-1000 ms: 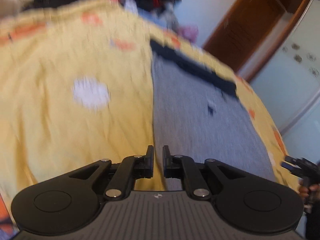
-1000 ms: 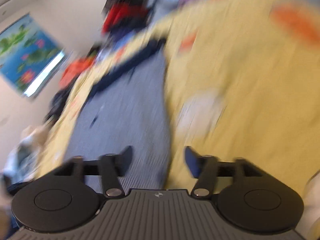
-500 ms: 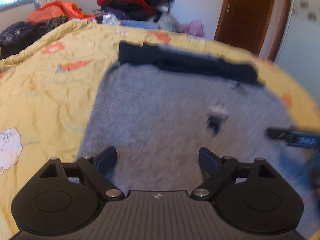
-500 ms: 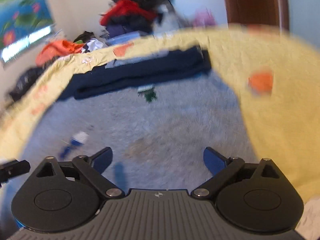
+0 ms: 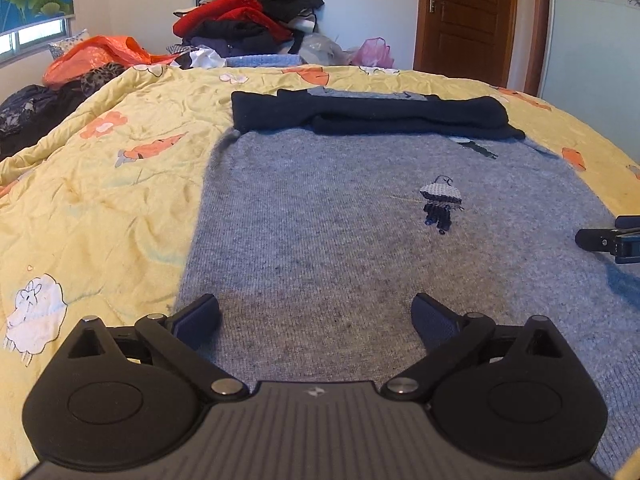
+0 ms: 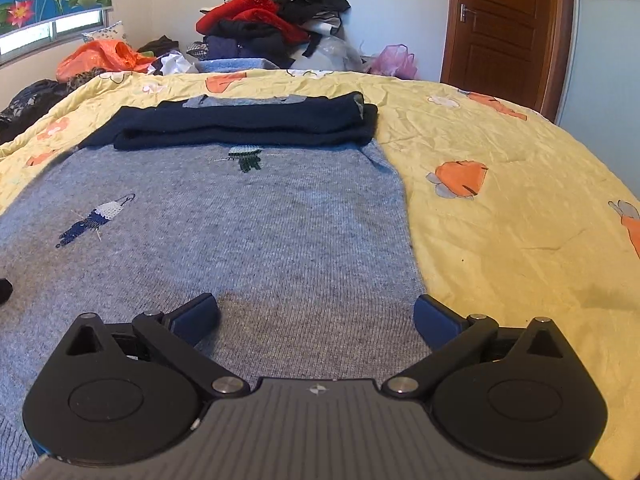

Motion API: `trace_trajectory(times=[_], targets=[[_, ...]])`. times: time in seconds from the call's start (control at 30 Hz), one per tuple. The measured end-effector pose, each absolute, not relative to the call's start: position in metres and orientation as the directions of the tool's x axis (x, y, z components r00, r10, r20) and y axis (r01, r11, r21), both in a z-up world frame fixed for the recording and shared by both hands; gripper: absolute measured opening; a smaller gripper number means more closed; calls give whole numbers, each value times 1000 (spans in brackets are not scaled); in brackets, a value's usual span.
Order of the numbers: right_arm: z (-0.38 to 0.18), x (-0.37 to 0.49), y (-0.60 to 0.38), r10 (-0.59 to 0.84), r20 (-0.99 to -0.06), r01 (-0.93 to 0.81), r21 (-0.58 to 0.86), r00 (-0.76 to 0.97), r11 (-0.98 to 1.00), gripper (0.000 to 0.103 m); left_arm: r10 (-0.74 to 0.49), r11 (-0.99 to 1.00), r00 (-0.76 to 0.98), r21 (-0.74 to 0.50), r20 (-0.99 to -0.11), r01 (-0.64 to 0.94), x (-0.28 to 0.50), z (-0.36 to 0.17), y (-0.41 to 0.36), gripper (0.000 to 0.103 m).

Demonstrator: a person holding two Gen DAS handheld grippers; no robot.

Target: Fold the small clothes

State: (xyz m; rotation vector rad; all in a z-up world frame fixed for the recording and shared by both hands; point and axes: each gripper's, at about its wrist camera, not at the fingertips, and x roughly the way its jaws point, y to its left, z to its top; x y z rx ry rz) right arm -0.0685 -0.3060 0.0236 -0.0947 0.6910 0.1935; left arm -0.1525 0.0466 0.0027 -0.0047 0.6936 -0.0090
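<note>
Hiding sweater (image 5: pixel 320 220) hem: left gripper (image 5: pixel 316 320), right gripper (image 6: pixel 316 318) bodies.

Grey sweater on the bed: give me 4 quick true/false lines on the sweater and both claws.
1. The left claw is open and holds nothing. True.
2. The grey sweater is bunched into a ball. False: it lies spread flat on the yellow quilt.
3. Dark navy sleeves lie folded across the sweater's far end. True.
4. The right claw is shut on the sweater's hem. False: its jaws stand wide apart over the sweater's near right edge, gripping nothing.
</note>
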Motion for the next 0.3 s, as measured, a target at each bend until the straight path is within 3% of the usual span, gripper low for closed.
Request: trace_trajectory(times=[0.3], targets=[[24, -67, -305, 146, -642, -208, -21, 753, 978, 103, -5, 1000, 769, -3, -639, 4, -152, 3, 48, 103]])
